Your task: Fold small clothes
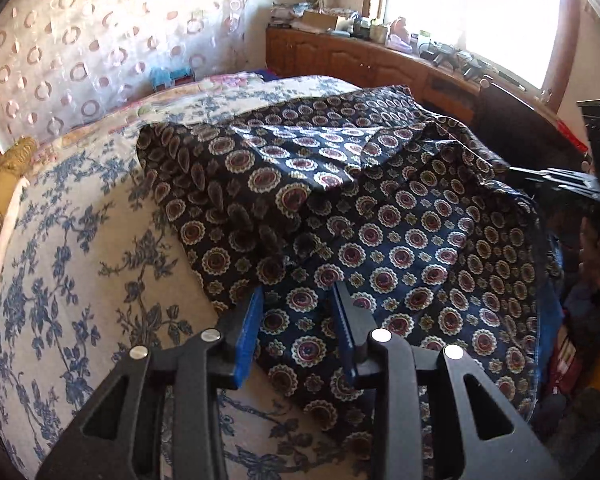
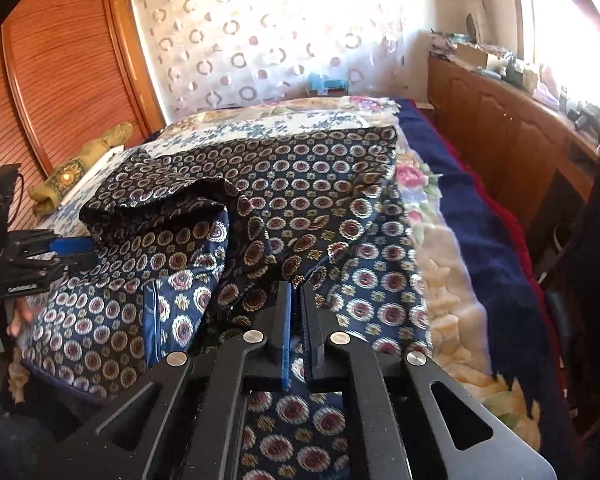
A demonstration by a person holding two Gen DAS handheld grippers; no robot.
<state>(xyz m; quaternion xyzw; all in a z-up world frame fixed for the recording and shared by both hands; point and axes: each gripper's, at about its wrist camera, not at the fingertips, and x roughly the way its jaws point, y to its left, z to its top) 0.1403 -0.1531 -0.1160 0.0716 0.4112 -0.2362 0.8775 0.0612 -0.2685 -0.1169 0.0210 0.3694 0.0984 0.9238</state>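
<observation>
Left wrist view: a dark blue garment (image 1: 340, 208) printed with round medallions lies rumpled across the centre and right of the frame on a bed (image 1: 80, 240) covered by a cream sheet with blue flowers. The left gripper (image 1: 298, 300), at the lower centre, stands partly open over the near edge of the cloth; its blue-padded fingers (image 1: 250, 340) sit apart with patterned fabric showing between them, and the pads do not press on it. A folded flap of the garment lies turned over in the upper centre. At the right edge the right gripper (image 1: 572, 188) appears dark and side-on. A wooden cabinet (image 1: 340, 56) crowded with small items runs under a bright window (image 1: 472, 12) at the upper right, and a curtain (image 1: 100, 40) with ring patterns fills the upper left. Right wrist view: the same garment (image 2: 300, 184) spreads over the centre of the frame, one part humped up at the left centre. The right gripper (image 2: 298, 292), at the lower centre, has its jaws brought together on a fold of the garment, with almost no gap left between the pads. The left gripper (image 2: 76, 250) reaches in from the left edge, its blue pad touching the cloth's edge. A flowered blanket (image 2: 440, 240) lies at the right.
</observation>
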